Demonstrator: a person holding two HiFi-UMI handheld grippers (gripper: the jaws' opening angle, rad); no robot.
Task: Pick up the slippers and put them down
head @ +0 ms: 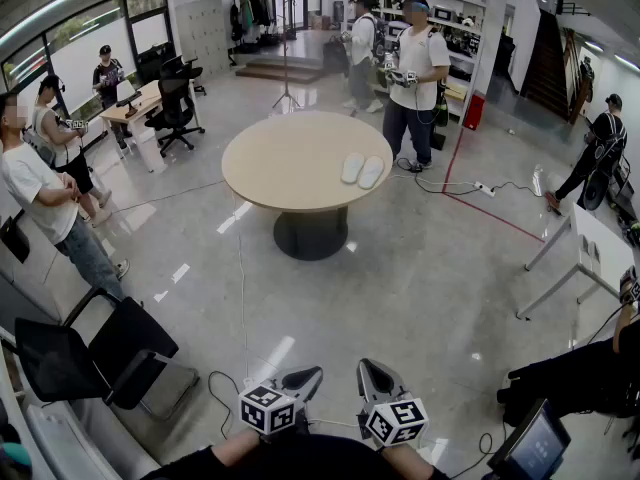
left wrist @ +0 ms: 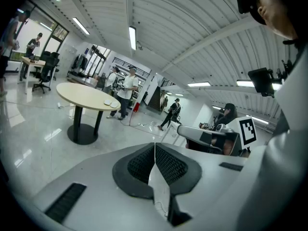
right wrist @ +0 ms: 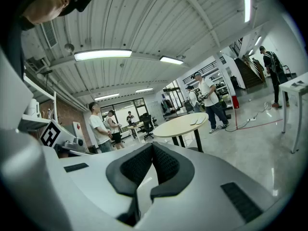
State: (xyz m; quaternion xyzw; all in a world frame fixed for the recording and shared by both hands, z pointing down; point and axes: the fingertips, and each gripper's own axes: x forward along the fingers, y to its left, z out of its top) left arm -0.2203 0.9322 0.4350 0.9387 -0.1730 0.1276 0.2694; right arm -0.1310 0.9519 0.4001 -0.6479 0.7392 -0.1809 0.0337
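- Slippers [head: 362, 170]: a white pair lying flat and side by side on the round beige table [head: 262, 173], close to its far right edge in the head view. Nothing touches them.
- Table: one round top on a single dark pedestal base [head: 310, 236], standing on a glossy grey floor in the middle of the room.
- Left hand-held gripper [head: 306, 375]: low in the head view and well apart from the table, pointing towards it. It is clenched and empty. In the left gripper view its dark ribbed pads [left wrist: 142, 161] meet along one seam with nothing between them. The slippers appear there only as small pale shapes on the distant table top.
- Right hand-held gripper [head: 372, 370]: just beside the left one and likewise well short of the table. It is also clenched on nothing, its ribbed pads [right wrist: 137, 165] pressed together in the right gripper view.
- Marker cubes [head: 267, 409]: one sits on each hand-held gripper, just above the holder's dark sleeves.
- Standing person [head: 415, 68]: in a white shirt and dark trousers, beyond the table on the slippers' side, holding a device at chest height.
- Black chair [head: 95, 353]: near the lower left corner of the head view, with other people standing along the left wall behind it.
- Power strip [head: 483, 188]: on the floor to the right of the table, with cables running from it.
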